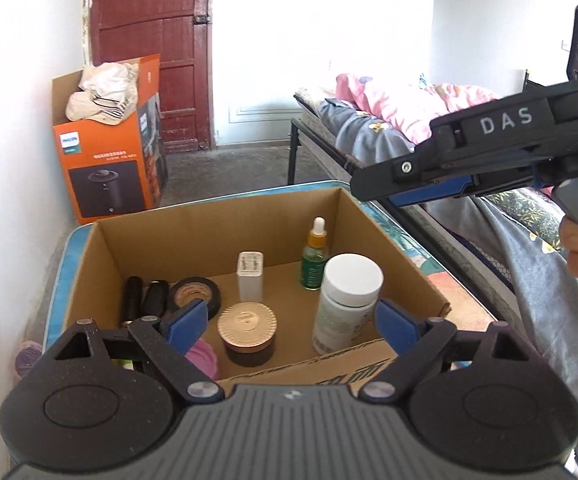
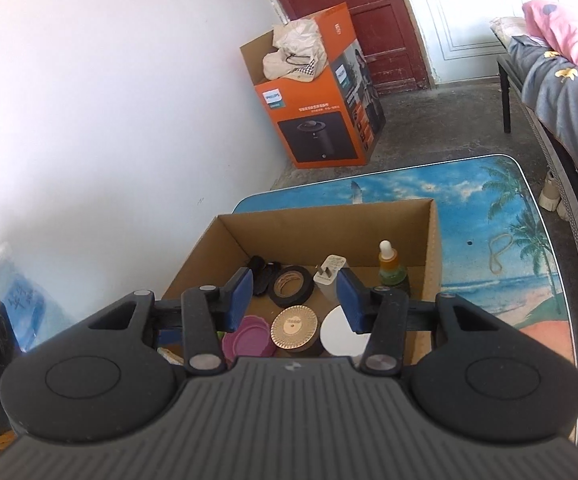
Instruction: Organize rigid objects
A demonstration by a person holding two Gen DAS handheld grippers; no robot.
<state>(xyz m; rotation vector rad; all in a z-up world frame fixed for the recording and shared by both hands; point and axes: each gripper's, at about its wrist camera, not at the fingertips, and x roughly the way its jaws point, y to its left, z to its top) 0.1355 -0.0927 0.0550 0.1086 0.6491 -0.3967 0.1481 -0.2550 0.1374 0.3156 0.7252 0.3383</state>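
While both grippers hang above the open cardboard box, neither holds anything: the left gripper has its blue pads spread wide and empty, and the right gripper is likewise parted with nothing between its pads. Seen from the left wrist, nearest at six o'clock on the box floor sits a round jar with a ribbed gold lid, with a pink lid just beside it at eight o'clock, partly hidden behind the left pad. At four o'clock from the jar stands a white-capped pill bottle, upright. Farther in, at ten o'clock, a roll of black tape lies flat, and two dark cylindrical items rest just left of it against the left wall; what they are cannot be told. A white charger plug stands upright behind the jar, at twelve o'clock. Deepest, at one o'clock, a green dropper bottle with a white bulb stands upright near the back wall. The box rests on a table printed with a beach scene, where a rubber band lies at two o'clock, well apart from the box. Beyond, at eleven o'clock, an orange Philips carton stands on the floor by a red door, and a bed with pink bedding lies at two o'clock.
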